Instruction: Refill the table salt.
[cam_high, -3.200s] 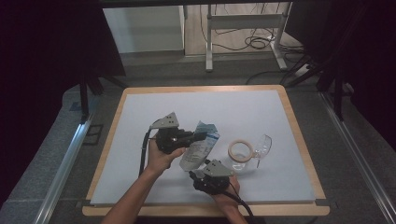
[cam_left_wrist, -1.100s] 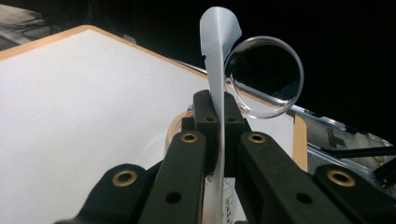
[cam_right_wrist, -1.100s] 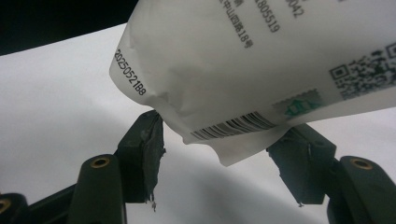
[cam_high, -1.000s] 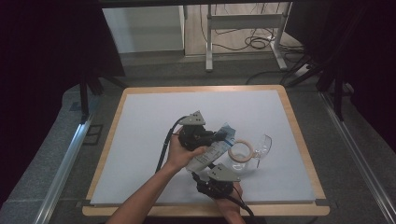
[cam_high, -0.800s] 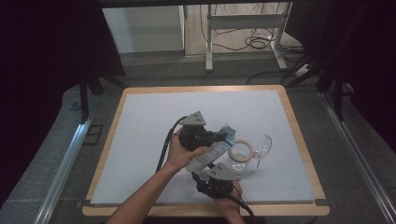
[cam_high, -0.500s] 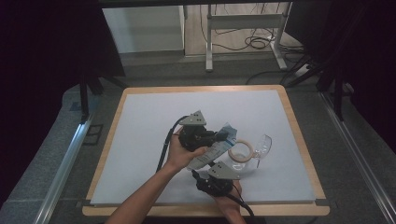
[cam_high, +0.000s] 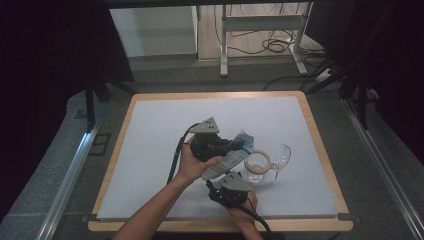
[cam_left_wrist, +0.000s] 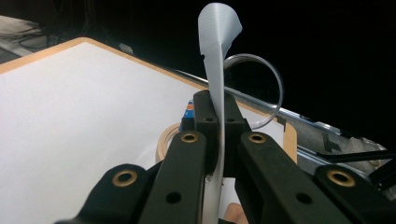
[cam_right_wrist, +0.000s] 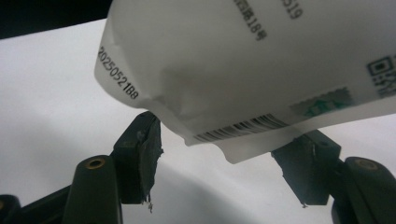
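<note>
Right now the left gripper (cam_left_wrist: 215, 122) pinches one thin edge of the white pouch (cam_high: 226, 161) above the table (cam_high: 150, 150), and the right gripper (cam_right_wrist: 224, 172) waits wide open under its other end, so a tug may slip it loose.

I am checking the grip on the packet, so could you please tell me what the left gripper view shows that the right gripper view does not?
Left gripper view: the left gripper shut on the packet's thin sealed edge, with a tape roll and a clear glass rim beyond.

Right gripper view: the right gripper open, jaws apart under the packet's printed face, with its barcode and date code.

Both: the same white packet above the white table top.
</note>
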